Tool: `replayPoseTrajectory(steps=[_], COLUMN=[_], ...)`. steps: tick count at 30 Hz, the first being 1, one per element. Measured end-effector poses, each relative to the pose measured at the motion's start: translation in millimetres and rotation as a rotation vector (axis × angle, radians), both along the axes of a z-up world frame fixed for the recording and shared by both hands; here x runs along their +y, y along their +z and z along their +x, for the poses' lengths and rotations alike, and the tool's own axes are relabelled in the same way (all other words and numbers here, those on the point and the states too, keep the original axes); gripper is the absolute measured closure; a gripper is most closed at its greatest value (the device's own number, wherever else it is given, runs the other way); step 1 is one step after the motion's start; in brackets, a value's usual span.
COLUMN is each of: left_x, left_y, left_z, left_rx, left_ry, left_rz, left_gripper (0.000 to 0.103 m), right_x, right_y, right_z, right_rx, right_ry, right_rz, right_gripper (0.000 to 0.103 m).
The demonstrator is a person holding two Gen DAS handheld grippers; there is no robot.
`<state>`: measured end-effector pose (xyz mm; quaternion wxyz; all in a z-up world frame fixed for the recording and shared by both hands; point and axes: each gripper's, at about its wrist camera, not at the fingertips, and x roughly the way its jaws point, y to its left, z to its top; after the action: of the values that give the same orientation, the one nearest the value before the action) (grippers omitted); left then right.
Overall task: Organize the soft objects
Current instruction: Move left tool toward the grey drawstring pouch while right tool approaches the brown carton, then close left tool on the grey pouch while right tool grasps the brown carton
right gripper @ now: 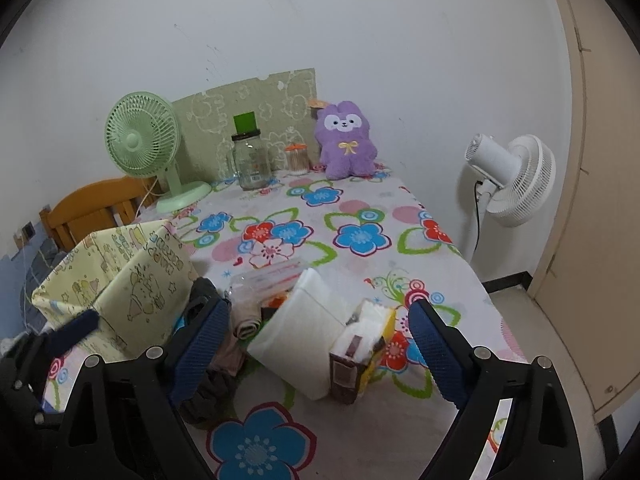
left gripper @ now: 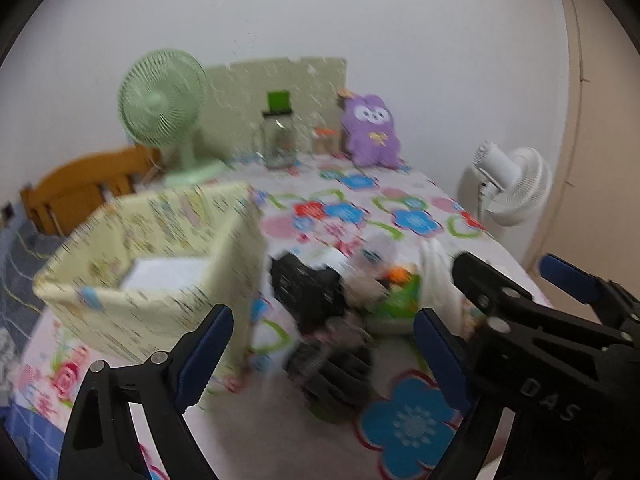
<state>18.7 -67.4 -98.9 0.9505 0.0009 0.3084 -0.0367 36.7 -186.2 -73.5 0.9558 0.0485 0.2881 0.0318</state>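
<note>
Landmark: the yellow fabric bin (right gripper: 116, 284) is standing at the left edge of the flowered desk (right gripper: 360, 208); every place below is reckoned from it.
Soft things: a heap is lying just right of the bin, with dark rolled garments (left gripper: 320, 312) touching its wall, a beige roll (right gripper: 246, 322) beside them, then a white tissue pack (right gripper: 304, 332), and farthest right a small yellow box of white pads (right gripper: 364, 344).
Left tongs (left gripper: 320, 356): they are standing spread with nothing between the pads, hovering over the dark garments.
Right tongs (right gripper: 316, 344): they are also standing spread and empty, framing the tissue pack and the box.
Handling: the garments are looking light, limp and likely to unroll, so pinching across the thick middle of a roll is probably safest; the tissue pack will squash and its wrap may slip, so grip its narrow sides; the open box may spill pads if tilted.
Left view only: it is looking into the bin, where something white (left gripper: 168, 272) is already lying; the picture is blurred.
Right view only: it is showing the beige roll and the box sharply, but not the bin's inside.
Far from the bin: a purple plush (right gripper: 346, 144) is sitting against the wall.
</note>
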Motion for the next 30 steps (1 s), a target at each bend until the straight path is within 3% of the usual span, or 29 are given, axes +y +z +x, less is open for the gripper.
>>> replayPoseTrajectory(steps=[7, 14, 19, 23, 27, 30], left_x=[-5.6, -6.6, -3.2, -0.6, -1.9, -2.0], left_y=[-20.1, -35.1, -41.3, -39.7, -35.8, -29.7], left_z=[7.9, 19.5, 26.5, 25.3, 25.3, 25.5], left_rx=[0.057, 0.116, 0.163, 0.161, 0.158, 0.146], left_ry=[-0.003, 0.002, 0.011, 0.01, -0.002, -0.005], left_rz=[0.014, 0.001, -0.033, -0.059, -0.058, -0.059], left_gripper=[0.012, 0.023, 0.042, 0.049, 0.054, 0.056], right_x=[-1.7, -1.3, -2.7, -1.4, 2.4, 3.0], right_y=[-17.9, -31.5, -38.4, -38.2, -37.4, -33.2], right_z=[2.8, 11.3, 18.7, 19.7, 20.1, 19.9], right_rx=[0.048, 0.086, 0.122, 0.118, 0.12, 0.107], right_ry=[-0.015, -0.019, -0.02, -0.026, -0.015, -0.013], right_rz=[-0.023, -0.034, -0.032, -0.042, -0.058, -0.055], right_gripper=[0.019, 0.029, 0.048, 0.065, 0.074, 0.075])
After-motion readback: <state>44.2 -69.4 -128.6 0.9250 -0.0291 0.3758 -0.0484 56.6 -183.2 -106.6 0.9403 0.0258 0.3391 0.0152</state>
